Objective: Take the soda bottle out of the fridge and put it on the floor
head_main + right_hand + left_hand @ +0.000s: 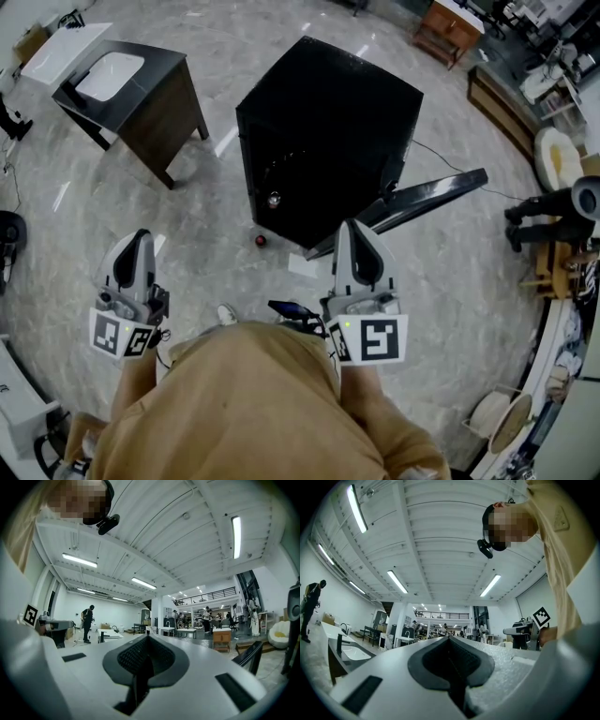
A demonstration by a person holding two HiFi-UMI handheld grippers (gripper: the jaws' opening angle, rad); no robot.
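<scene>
The soda bottle could not be picked out for certain. A small dark-red round object (261, 241) stood on the polished grey marble floor (216, 187), just in front of the open front of the squat black box-shaped fridge (328, 122). A small shiny round spot (274, 199) showed inside the fridge's dark opening. Both were too small to tell which of them, if either, was the bottle. The fridge's glossy black door (436, 195) was swung wide open, towards the right of the head view. Nearer the person, the left gripper (139, 236) and the right gripper (349, 227), both white with black pads and marker cubes, were held side by side and well apart, pointing towards the fridge. The right one was close to the door's hinge side. In the left gripper view, the left gripper (450, 641) had its jaws pressed together with nothing between them. The right gripper (146, 639) was likewise closed and empty in its own view. Below them was the person's tan shirt (253, 403). Towards the far left corner of the floor stood a dark wooden cabinet with a white basin (122, 89).
</scene>
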